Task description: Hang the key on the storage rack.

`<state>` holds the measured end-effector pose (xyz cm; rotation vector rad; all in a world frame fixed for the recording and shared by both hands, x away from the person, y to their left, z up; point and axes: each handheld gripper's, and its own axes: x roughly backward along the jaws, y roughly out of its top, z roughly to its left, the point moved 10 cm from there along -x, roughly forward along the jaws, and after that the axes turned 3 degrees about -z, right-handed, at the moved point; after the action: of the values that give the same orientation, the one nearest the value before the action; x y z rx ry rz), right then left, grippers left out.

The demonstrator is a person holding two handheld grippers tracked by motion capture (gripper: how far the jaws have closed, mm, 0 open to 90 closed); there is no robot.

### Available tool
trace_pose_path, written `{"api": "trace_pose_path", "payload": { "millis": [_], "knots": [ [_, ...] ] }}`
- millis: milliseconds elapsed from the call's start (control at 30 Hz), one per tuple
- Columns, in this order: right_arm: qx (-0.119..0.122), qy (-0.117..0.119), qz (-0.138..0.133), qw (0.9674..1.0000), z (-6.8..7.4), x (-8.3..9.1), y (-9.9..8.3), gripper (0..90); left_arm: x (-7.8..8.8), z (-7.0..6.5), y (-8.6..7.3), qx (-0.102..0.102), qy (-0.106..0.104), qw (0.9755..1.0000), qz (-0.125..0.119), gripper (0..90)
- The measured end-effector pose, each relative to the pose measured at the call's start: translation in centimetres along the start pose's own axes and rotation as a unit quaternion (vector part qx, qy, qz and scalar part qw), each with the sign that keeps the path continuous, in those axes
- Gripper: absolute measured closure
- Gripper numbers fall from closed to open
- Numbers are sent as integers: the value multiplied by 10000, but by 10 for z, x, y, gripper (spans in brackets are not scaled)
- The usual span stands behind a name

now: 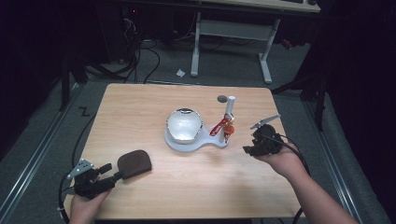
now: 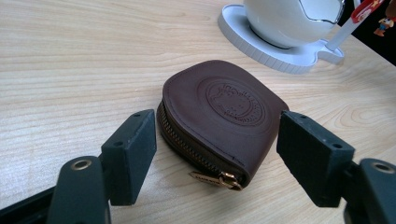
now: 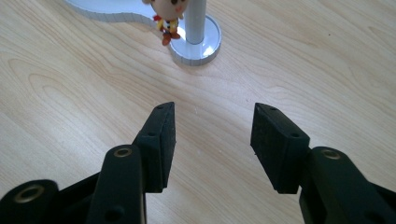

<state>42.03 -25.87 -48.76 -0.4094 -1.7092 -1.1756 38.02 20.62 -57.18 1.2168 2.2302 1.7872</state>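
A brown leather coin pouch point(image 1: 134, 163) point(image 2: 222, 119) with a brass zipper pull lies flat on the wooden table point(image 1: 140, 112) near its front left. My left gripper point(image 1: 108, 173) point(image 2: 217, 149) is open, its jaws standing on either side of the pouch's near end without touching it. A white egg-shaped bowl point(image 1: 184, 125) point(image 2: 292, 21) sits on a white stand point(image 1: 173, 140) with a post point(image 1: 229, 109) point(image 3: 196, 21); a red strap with a small figure charm point(image 1: 228, 132) point(image 3: 169, 16) hangs from the post. My right gripper point(image 1: 248, 150) point(image 3: 212, 135) is open over bare wood, right of the stand.
Beyond the table's far edge are a white desk frame point(image 1: 231, 35) and cables on the grey floor point(image 1: 140, 60). A round dark mark point(image 1: 222, 98) lies near the table's far side.
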Motion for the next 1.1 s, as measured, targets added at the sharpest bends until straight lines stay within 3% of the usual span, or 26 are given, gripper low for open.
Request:
{"api": "trace_pose_path", "payload": {
  "millis": [100,300,500,733,767,833,900,967,1067,1100],
  "knots": [
    [40,-123,-75,9999,0,-2,-7,488,0,0,0,4,17,10000,-9,289],
    [88,-294,-493,9983,4,-9,-26,489,-1,0,0,10,27,10000,10,290],
    [-33,-306,-736,9968,9,-23,-53,491,-2,0,-1,15,51,10000,31,290],
    [-39,-377,-987,9944,15,-35,-68,486,-4,1,-2,2,97,9999,56,274],
    [-112,-318,-1190,9923,19,-39,-72,479,-5,2,-2,-1,122,9999,75,266],
    [-163,-330,-1300,9908,20,-40,-73,480,-5,2,-2,-5,154,9999,78,265],
    [-535,-213,-1630,9850,26,-46,-79,479,-5,3,-1,-36,190,9998,91,254],
    [-681,-205,-1888,9794,34,-54,-97,519,-5,4,-1,-56,220,9997,83,243],
    [-556,-203,-1817,9816,36,-51,-100,497,-5,4,0,-46,240,9997,40,242],
    [-385,-417,-2008,9780,31,-43,-98,497,-5,4,1,-61,250,9997,32,241]
  ]
}}
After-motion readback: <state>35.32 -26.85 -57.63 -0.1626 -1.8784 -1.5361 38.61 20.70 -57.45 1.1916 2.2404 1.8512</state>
